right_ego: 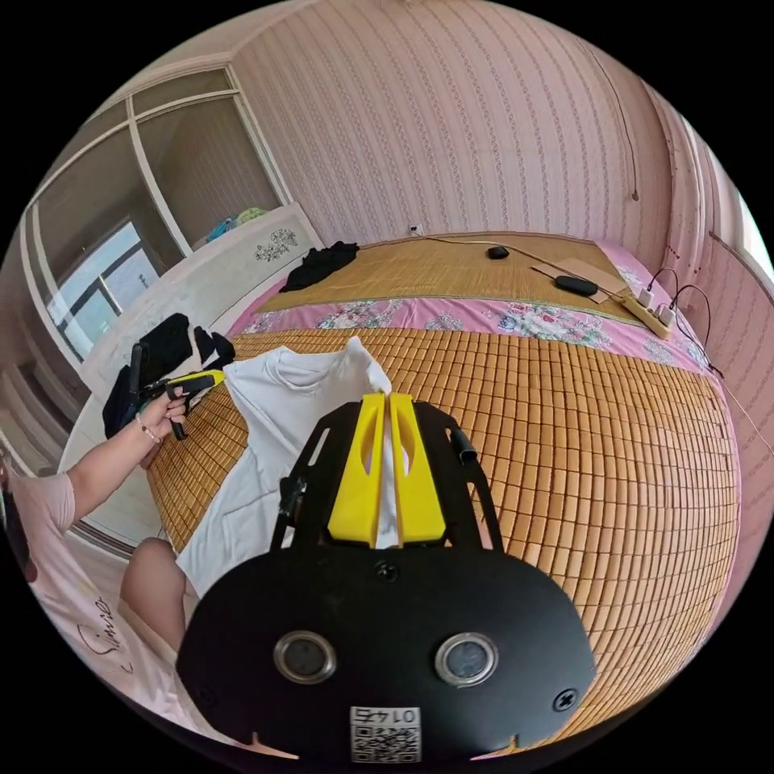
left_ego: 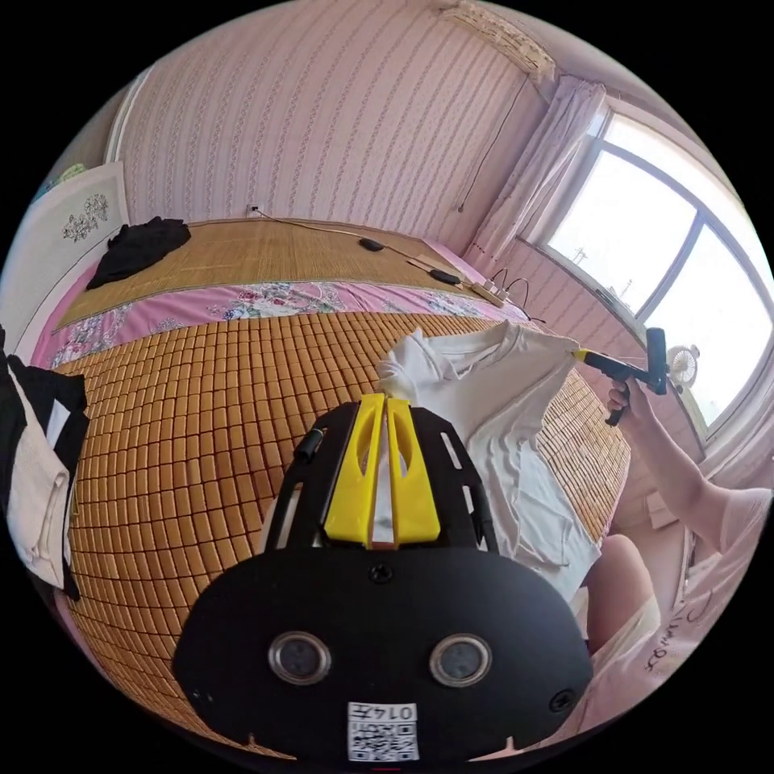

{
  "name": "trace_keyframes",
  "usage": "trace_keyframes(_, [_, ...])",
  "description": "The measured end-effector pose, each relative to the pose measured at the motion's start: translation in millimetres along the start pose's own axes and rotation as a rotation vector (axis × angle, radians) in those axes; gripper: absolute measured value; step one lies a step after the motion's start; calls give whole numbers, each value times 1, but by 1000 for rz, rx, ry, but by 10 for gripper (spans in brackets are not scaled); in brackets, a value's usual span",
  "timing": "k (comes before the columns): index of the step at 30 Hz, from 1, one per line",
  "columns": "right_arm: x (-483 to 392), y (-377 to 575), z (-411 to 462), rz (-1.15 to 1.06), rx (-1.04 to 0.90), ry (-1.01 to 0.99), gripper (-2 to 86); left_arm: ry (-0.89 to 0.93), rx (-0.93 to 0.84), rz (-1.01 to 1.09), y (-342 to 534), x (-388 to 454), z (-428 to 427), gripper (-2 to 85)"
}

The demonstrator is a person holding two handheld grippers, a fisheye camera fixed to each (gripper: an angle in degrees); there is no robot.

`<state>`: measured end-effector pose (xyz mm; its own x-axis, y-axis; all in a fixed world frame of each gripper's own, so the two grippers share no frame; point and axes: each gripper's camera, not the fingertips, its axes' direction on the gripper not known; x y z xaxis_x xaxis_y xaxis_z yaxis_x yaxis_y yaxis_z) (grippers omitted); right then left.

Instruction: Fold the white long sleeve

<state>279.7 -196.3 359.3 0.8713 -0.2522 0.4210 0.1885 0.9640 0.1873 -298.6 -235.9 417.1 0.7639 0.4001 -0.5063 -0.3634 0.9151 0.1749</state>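
Pink striped wallpaper [left_ego: 322, 121] ringed the room, and a bamboo mat [left_ego: 185, 451] covered the bed. Left gripper [left_ego: 385, 397] had its yellow jaws pressed together on a bunched shoulder of the white long sleeve [left_ego: 500, 403]. Right gripper [right_ego: 389, 395] had its jaws closed on the other shoulder, cloth poking up between them! From the left gripper view that right gripper showed out at the side, a hand [left_ego: 627, 397] on its grip. The shirt was stretched between the two, its hem draping over the mat's near edge beside the person's knee [right_ego: 153, 580]. Beyond lay a floral sheet [right_ego: 484, 310], a black garment [right_ego: 318, 264] and a power strip [right_ego: 649, 313].
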Motion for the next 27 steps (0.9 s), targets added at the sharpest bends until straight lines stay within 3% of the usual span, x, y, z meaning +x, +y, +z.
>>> trace_keyframes(5, [-45, 98, -58, -50, -152, -54, -6, 51, -80, 104, 99, 55, -53, -10])
trace_keyframes(12, [-57, 223, 15, 139, -521, -1, -1, 12, -358, -12, 228, 84, 9, -10])
trace_keyframes(19, [-80, 217, 17, 106, -539, 98, -1, -57, -322, -69, 218, 91, -10, -10])
trace_keyframes(22, [-93, 204, 9, 46, -567, 193, 0, -55, -313, 11, 199, 115, -25, -10])
trace_keyframes(27, [-156, 165, 35, -121, -477, 122, -3, 31, -376, 185, 182, 199, 26, -10])
